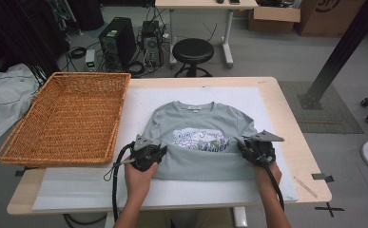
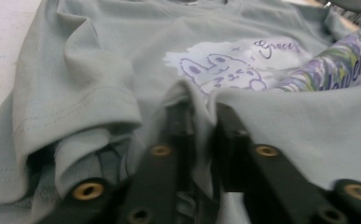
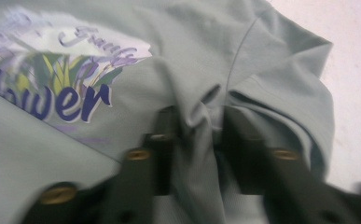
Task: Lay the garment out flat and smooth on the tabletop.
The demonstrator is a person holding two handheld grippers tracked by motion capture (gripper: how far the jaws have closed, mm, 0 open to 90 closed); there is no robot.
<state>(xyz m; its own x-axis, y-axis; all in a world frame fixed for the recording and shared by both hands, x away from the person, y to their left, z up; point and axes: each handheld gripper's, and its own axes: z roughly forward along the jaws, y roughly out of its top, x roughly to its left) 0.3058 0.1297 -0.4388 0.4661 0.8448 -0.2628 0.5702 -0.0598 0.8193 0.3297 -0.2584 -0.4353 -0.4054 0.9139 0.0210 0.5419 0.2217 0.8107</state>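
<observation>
The grey T-shirt (image 1: 198,142) lies mid-frame on the table (image 1: 286,118), its bottom hem folded up over the print. The left gripper (image 1: 154,151) and right gripper (image 1: 245,144) each pinch a fold corner. Carry both corners level, then release together.

A light wooden desk (image 1: 286,123) carries a white mat (image 1: 248,99) over most of its top. A wicker basket (image 1: 67,118) sits at the left edge; a grey T-shirt (image 1: 196,128) lies mid-mat, hem folded up.
</observation>
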